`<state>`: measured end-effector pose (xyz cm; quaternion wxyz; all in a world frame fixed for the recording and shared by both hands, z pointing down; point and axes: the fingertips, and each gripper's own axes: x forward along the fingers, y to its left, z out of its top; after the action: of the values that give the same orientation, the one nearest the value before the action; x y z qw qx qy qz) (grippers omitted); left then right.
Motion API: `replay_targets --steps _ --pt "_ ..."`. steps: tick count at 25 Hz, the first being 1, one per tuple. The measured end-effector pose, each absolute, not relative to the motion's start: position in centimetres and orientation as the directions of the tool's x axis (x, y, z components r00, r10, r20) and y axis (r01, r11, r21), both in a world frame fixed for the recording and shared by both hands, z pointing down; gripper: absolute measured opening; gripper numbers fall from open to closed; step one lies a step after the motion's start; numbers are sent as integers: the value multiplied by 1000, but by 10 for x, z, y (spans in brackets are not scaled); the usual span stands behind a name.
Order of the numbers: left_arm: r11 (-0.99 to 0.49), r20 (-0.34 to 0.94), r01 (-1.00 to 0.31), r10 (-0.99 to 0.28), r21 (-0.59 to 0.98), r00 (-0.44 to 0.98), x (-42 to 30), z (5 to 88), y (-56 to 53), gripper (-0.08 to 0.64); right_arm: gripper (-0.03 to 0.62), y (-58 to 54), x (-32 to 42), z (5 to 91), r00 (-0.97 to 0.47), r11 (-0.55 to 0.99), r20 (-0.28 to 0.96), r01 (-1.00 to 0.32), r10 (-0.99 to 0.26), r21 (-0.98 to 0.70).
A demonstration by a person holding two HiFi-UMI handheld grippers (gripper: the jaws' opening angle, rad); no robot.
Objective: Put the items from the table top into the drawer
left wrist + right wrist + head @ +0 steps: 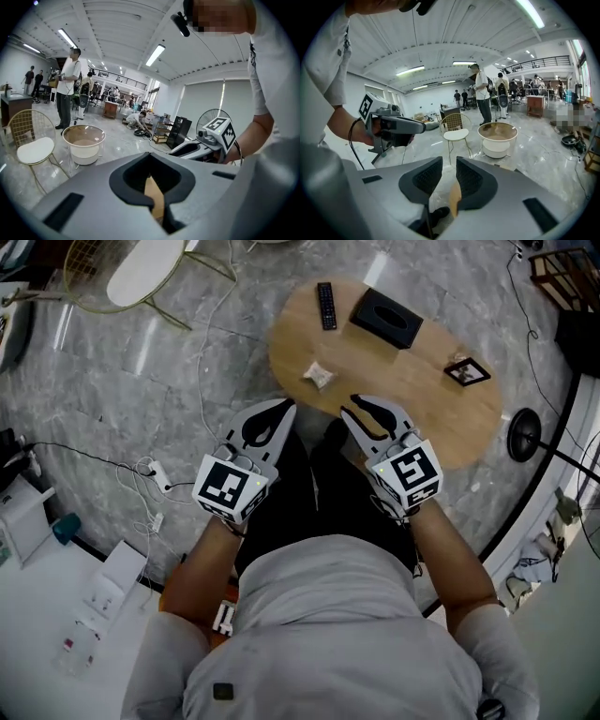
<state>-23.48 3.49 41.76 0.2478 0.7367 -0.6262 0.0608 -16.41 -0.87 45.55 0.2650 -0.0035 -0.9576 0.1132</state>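
An oval wooden table lies ahead of me. On it are a black remote, a black tissue box, a small white packet and a black square frame. My left gripper hovers off the table's near left edge, its tips together and nothing held. My right gripper hangs over the near edge, a narrow gap between its pads, empty. Each gripper shows in the other's view, the right one and the left one. No drawer shows.
A wire chair with a white seat stands at the far left. A power strip with cables lies on the marble floor. A fan's base is right of the table. A round tub table and several people stand farther off.
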Motion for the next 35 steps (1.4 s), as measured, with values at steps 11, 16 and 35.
replay_targets --steps 11,16,35 --pt "-149 500 -926 -806 348 317 -265 553 20 9 192 -21 -206 617 -756 970 644 -57 114 -237" --pt "-142 528 -916 -779 376 338 -271 607 15 9 214 -24 -209 693 -703 970 699 -56 131 -237" --pt "-69 639 -904 -685 422 351 -297 732 18 9 278 -6 -205 915 -426 990 895 31 137 -136"
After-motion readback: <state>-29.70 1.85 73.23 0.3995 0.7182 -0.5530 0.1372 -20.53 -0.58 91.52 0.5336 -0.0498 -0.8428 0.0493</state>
